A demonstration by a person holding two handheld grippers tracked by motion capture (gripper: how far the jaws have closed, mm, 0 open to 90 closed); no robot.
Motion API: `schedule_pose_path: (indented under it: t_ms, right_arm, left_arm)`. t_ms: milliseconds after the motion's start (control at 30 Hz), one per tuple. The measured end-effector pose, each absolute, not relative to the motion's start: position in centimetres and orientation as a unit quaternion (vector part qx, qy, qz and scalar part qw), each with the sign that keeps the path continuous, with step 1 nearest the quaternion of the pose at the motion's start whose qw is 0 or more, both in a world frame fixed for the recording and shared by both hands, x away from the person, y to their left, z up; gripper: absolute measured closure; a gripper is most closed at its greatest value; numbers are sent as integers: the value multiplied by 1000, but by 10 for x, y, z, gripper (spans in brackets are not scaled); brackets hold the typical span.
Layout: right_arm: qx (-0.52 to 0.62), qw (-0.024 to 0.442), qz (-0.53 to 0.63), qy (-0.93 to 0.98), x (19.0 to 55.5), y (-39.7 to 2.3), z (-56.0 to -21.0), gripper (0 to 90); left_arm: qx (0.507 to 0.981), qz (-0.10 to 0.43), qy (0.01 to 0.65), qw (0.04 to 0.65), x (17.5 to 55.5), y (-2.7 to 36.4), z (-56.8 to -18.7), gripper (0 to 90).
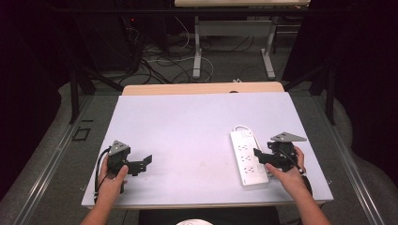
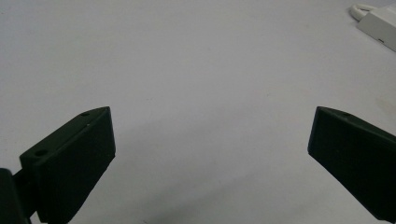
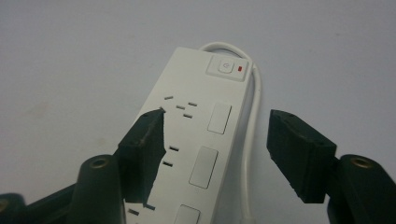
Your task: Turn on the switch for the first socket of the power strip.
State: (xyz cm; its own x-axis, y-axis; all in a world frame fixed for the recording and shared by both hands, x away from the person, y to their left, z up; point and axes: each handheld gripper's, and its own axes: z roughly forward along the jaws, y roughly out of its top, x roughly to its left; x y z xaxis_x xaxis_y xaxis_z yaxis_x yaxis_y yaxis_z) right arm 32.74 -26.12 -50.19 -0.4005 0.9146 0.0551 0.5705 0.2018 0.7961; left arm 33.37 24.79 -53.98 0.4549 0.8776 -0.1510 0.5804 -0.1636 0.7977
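No words or numbers can be read; only a power symbol is on the switch button (image 3: 225, 66) of the power strip (image 3: 196, 140), beyond the right claw (image 3: 217, 156).

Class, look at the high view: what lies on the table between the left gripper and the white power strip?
Nothing: in the high view, the stretch of table between the left gripper and the white power strip is bare.
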Motion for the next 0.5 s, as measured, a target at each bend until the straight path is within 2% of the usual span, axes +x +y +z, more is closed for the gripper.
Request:
schedule_pose_path:
  t_ms: [500]
  right_arm:
    - [511,227,382,736,331,-268,-509,471]
  left_arm:
    - [742,173,492,421,334,247,-540,9]
